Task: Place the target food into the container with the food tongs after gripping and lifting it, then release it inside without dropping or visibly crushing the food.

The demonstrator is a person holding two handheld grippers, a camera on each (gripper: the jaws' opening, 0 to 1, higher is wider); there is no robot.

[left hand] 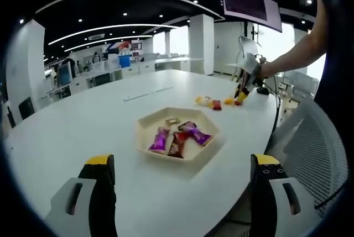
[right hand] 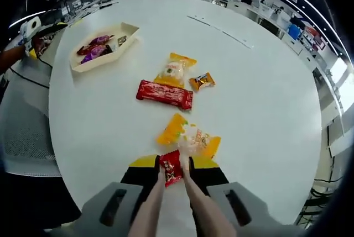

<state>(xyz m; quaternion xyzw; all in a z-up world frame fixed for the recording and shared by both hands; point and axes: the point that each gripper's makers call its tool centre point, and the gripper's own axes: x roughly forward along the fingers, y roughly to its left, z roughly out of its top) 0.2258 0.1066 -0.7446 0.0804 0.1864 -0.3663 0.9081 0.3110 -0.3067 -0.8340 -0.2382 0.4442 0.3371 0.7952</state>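
My right gripper (right hand: 172, 173) works a pair of pale food tongs (right hand: 166, 209), and their tips are pinched on a small red packet (right hand: 171, 171). Its jaws are drawn in close, one on each tong arm, the packet upright between the tips with its long axis running along the tongs. Whether it is off the white table (right hand: 265, 99) yet I cannot tell; it sits over the table's near edge in the right gripper view.

Just beyond the tips lies a yellow-and-clear packet (right hand: 188, 135). Farther out are a long red bar (right hand: 164, 94), a small orange sweet (right hand: 202, 80) and a yellow-topped pale packet (right hand: 174, 70).

The hexagonal tray (right hand: 124, 29) is where this packet goes. It lies well apart from my tips, ahead and off to the left in the right gripper view, past the loose packets, with purple and dark red sweets (right hand: 95, 47) already in it.

My left gripper (left hand: 182, 179) has its jaws spread wide and holds nothing. It is the nearer one to the tray (left hand: 145, 122), which sits just ahead of it, but the packet is in the right one, seen small near the far edge in the left gripper view (left hand: 244, 90).

I judge the coming move to be a lift clear of the yellow packet, then a long carry across the table to the tray, keeping the pinch light.
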